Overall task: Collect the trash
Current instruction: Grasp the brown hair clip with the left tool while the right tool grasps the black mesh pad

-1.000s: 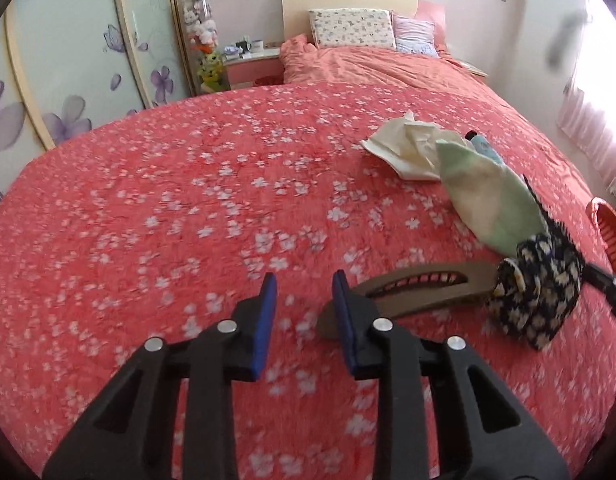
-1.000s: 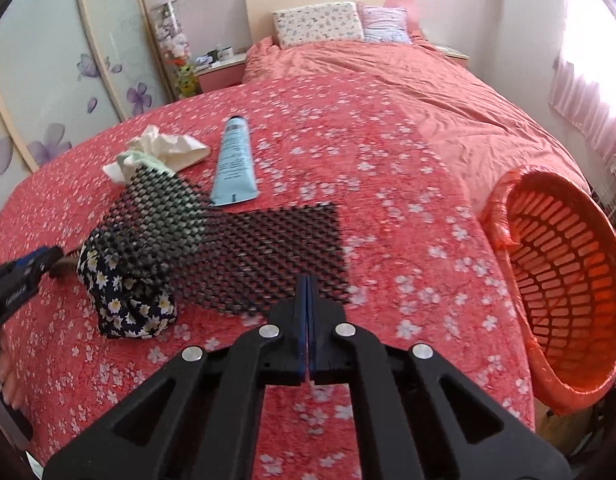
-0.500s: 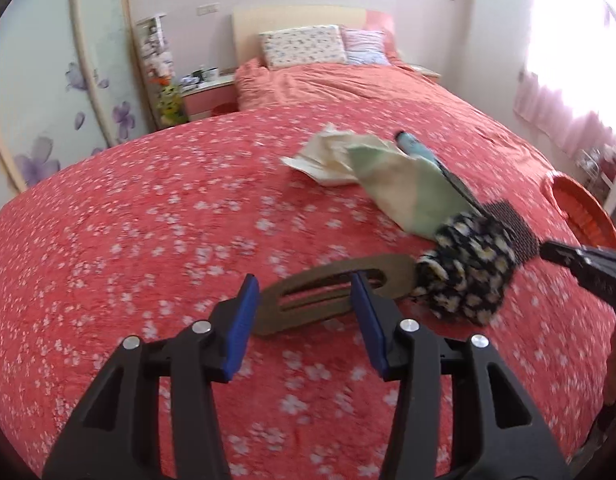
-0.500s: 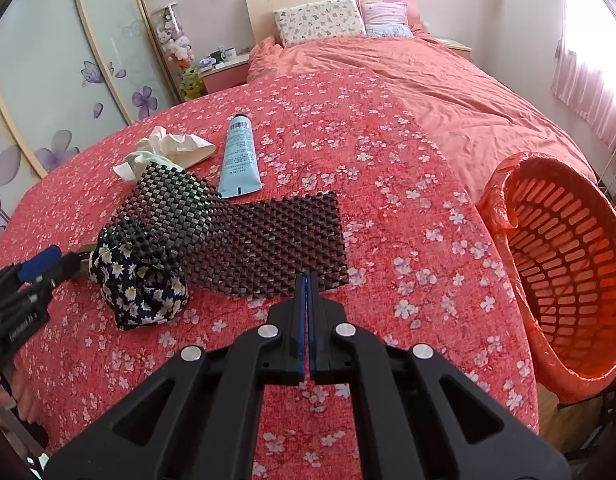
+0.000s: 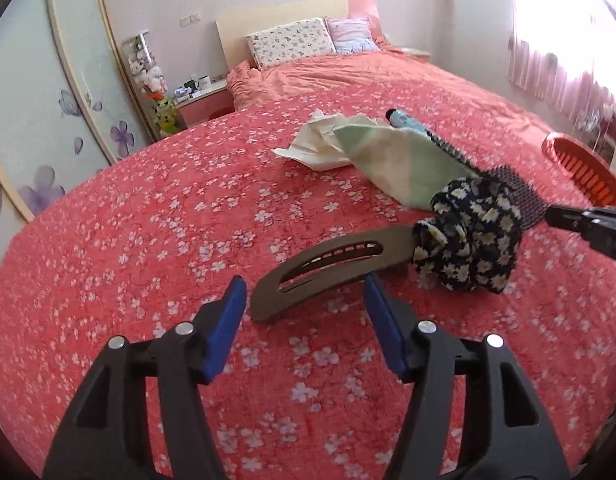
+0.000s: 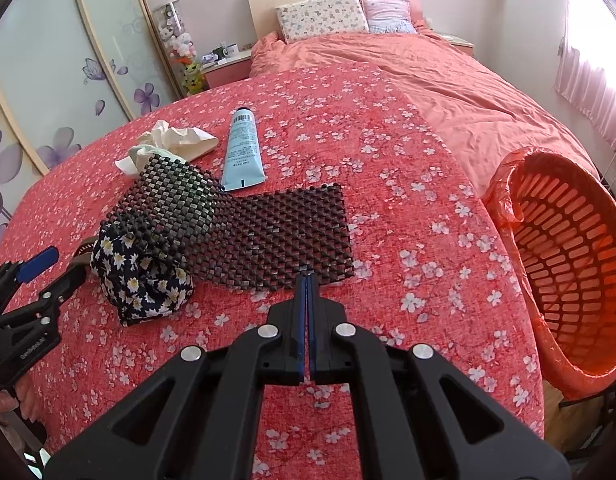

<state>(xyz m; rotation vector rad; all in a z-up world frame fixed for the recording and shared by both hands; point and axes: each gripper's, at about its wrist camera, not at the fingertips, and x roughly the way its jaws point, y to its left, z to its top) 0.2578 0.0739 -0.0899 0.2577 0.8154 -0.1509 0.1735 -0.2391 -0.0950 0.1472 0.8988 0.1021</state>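
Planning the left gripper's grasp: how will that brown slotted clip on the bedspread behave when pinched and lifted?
The brown clip looks like thin, rigid plastic, so it probably lifts stiff and light. Its smooth curve might slip between the left gripper pads. The soft bedspread may let it sink.

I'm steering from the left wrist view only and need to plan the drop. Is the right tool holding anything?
Observer: The right tool is shut, its tips at the near edge of the dark beaded mat; I can't tell whether it pinches the mat.
Operator: And the basket?
Observer: The orange slotted plastic basket is lined with an orange bag, stands off the bed's right side, and nothing shows inside it.
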